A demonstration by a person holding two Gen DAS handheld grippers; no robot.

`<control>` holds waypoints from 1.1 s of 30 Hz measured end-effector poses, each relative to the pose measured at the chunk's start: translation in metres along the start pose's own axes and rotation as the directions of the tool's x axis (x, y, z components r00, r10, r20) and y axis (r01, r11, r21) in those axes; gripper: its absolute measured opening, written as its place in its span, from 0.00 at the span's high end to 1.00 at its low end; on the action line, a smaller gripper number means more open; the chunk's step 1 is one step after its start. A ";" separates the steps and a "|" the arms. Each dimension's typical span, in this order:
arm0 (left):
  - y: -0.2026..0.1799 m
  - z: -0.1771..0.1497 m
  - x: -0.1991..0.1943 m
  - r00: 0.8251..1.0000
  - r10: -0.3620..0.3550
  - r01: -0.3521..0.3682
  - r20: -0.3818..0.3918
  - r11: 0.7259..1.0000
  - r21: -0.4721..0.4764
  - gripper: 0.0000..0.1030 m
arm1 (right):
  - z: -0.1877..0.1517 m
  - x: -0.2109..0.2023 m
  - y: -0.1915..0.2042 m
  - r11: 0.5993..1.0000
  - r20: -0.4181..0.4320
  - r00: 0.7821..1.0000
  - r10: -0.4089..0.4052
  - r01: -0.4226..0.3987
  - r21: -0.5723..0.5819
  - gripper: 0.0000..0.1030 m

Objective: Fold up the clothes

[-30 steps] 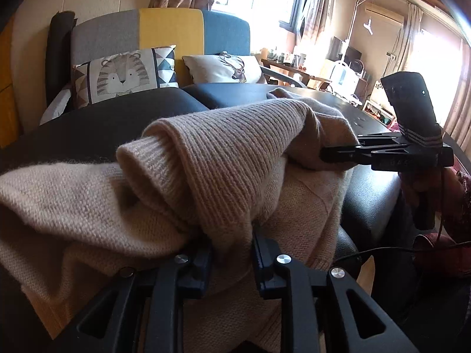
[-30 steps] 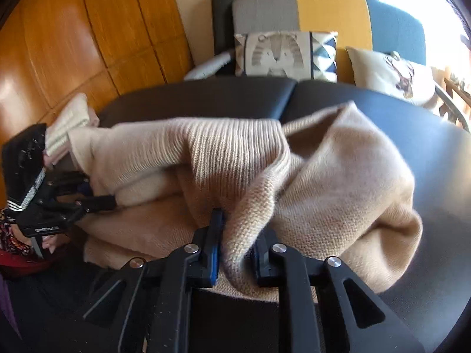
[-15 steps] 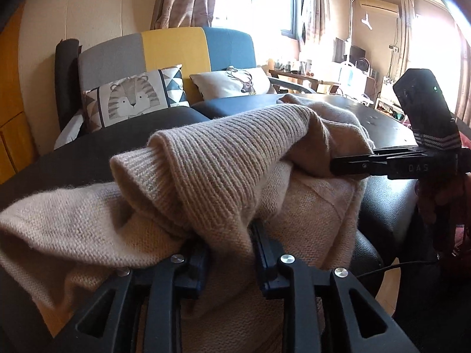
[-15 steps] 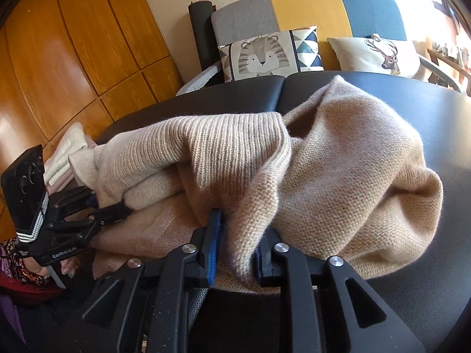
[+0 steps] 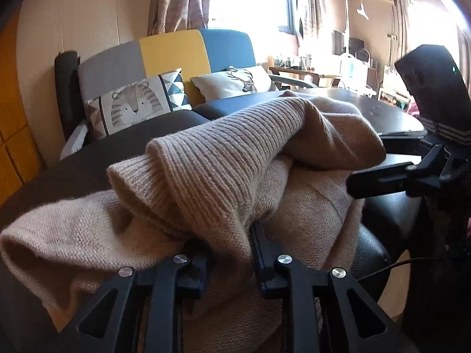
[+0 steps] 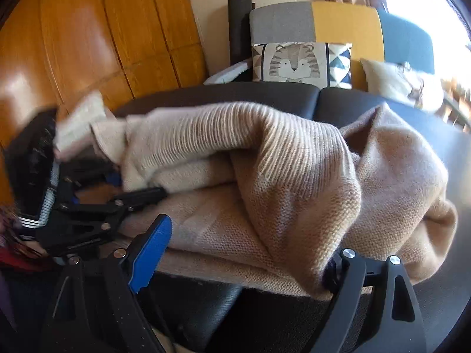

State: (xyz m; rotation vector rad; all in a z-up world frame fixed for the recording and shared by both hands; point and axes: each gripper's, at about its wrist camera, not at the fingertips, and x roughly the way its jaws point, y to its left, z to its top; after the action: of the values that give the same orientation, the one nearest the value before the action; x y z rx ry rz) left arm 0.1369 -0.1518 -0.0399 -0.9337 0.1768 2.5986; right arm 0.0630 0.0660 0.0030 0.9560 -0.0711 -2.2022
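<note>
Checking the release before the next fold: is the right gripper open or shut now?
Open. In the right wrist view the right gripper has its fingers spread wide, with the beige sweater lying loose between them.

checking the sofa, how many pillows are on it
2. The tiger pillow leans on the grey and yellow backrest panels; the deer pillow leans to its right on the blue panel. The sweater may hide others.

One beige knit sweater (image 5: 223, 176), two cushions: a tiger cushion (image 5: 135, 106) and a deer cushion (image 5: 235, 83), two grippers: left gripper (image 5: 226, 253), right gripper (image 6: 244, 253).
</note>
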 end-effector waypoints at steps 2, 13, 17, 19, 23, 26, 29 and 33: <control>0.007 0.002 0.000 0.999 -0.030 0.030 -0.010 0.999 -0.027 0.85 | 0.005 -0.010 -0.017 0.992 0.013 0.998 0.068 -0.069 0.106 0.29; 0.010 0.052 -0.036 0.989 -0.018 0.026 0.148 0.999 -0.048 0.91 | 0.023 -0.026 -0.027 0.986 0.056 0.996 -0.074 0.065 0.154 0.90; 0.024 0.092 -0.063 0.960 0.011 0.011 0.279 0.997 -0.076 0.92 | 0.060 -0.058 -0.007 0.992 0.200 0.974 -0.109 0.094 0.082 0.90; 0.029 0.111 -0.078 0.939 0.015 0.013 0.345 0.997 -0.080 0.92 | 0.078 -0.074 0.003 0.993 0.272 0.955 -0.118 0.108 0.053 0.90; 0.033 0.146 -0.107 0.888 0.020 0.009 0.459 0.998 -0.059 0.92 | 0.115 -0.108 0.021 0.990 0.413 0.902 -0.129 0.142 -0.003 0.91; 0.036 0.170 -0.130 0.848 0.017 0.012 0.529 0.999 -0.050 0.93 | 0.143 -0.134 0.035 0.984 0.513 0.849 -0.128 0.173 -0.041 0.91; 0.042 0.191 -0.151 0.810 0.012 0.023 0.586 0.998 -0.051 0.93 | 0.164 -0.159 0.047 0.980 0.593 0.797 -0.119 0.190 -0.059 0.91; 0.044 0.218 -0.181 0.747 0.026 -0.003 0.665 0.999 -0.036 0.93 | 0.197 -0.183 0.066 0.971 0.679 0.726 -0.109 0.223 -0.081 0.91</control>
State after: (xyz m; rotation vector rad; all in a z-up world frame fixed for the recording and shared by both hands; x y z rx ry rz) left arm 0.1201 -0.1949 0.2434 0.0450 -0.0565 2.7707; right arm 0.0577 0.0907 0.2783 0.0287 -0.1467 -2.5753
